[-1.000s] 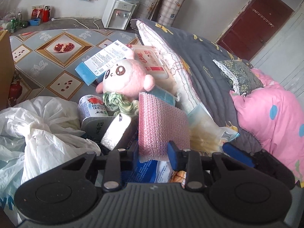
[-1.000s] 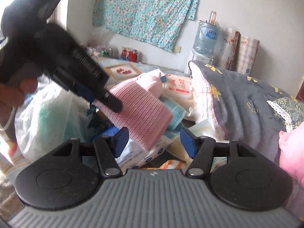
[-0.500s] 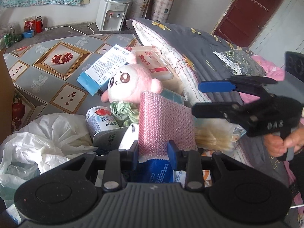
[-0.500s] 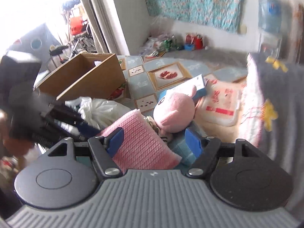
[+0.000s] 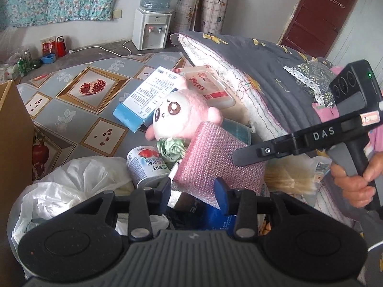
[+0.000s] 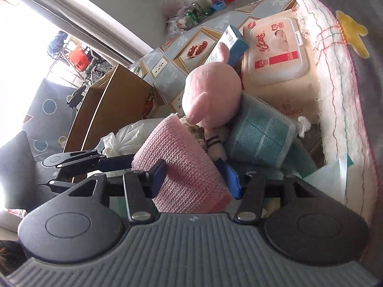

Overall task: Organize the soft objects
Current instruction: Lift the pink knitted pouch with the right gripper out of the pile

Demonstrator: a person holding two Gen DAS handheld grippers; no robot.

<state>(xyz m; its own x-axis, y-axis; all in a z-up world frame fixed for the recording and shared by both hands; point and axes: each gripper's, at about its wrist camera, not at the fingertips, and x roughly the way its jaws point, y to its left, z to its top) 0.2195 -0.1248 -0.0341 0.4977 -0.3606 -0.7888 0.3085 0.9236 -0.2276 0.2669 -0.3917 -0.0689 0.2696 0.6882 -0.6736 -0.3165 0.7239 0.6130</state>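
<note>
- The left tool [image 5: 193, 186] is clamped on the near edge of a pink knitted cloth [image 5: 216, 159], low in the middle of the left wrist view.
- The right tool [image 6: 195, 178] closes its blue pads on the same cloth from the other side.
- A pink plush toy [image 5: 182, 117] lies at 11 o'clock from the cloth, touching it.
- A white plastic bag [image 5: 71, 186] sits at 9 o'clock, and a wet-wipes pack [image 6: 277, 50] at 1 o'clock in the right wrist view.
</note>
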